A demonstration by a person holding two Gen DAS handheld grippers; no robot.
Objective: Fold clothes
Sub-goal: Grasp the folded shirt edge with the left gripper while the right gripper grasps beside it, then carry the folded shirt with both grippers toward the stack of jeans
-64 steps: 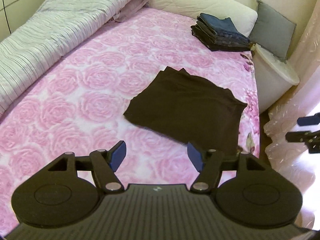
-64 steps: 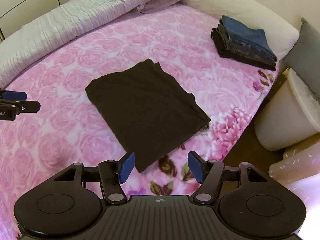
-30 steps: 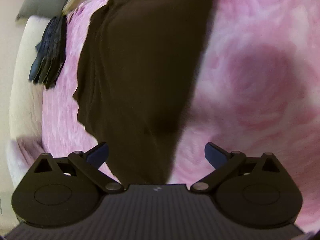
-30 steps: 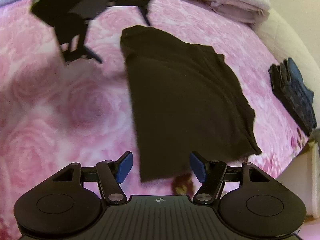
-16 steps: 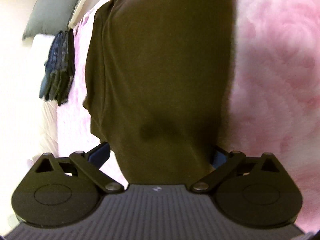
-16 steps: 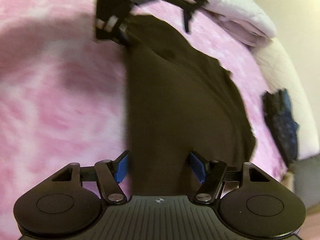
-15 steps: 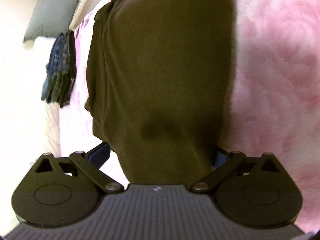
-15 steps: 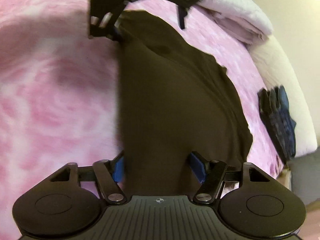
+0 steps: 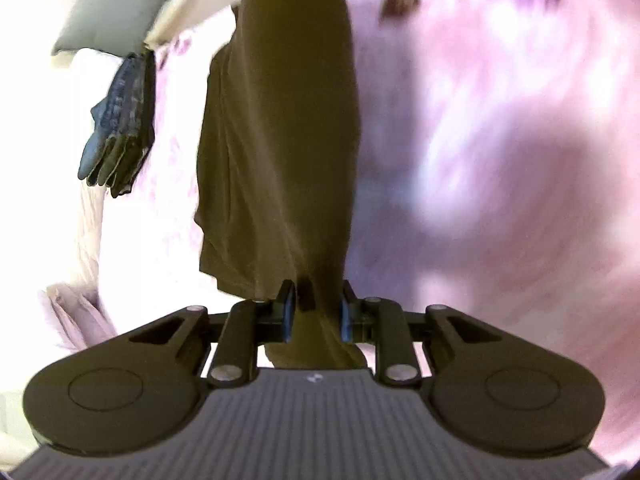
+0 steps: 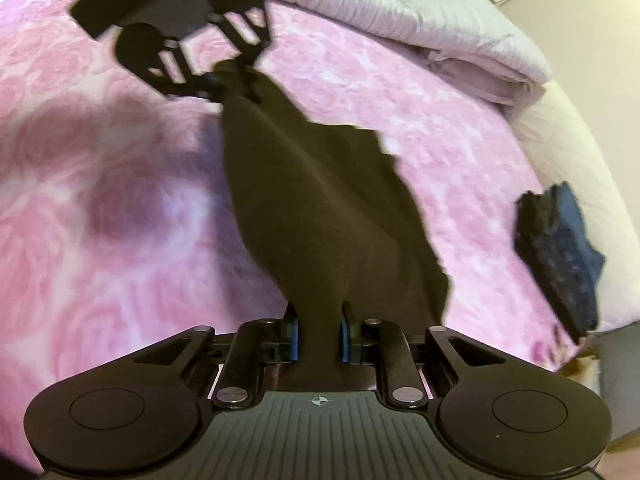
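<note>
We now have the dark brown folded cloth garment (image 10: 320,216) lifting off the pink rose-patterned bedspread (image 10: 100,220), stretched between our two claws instead of lying flat as it did a moment ago, so the next fold looks ready to begin. Both claws' jaws have just been closing: the right gripper (image 10: 319,340) clenches the near edge, and the left gripper (image 9: 314,314) grasps the far corner.
</note>
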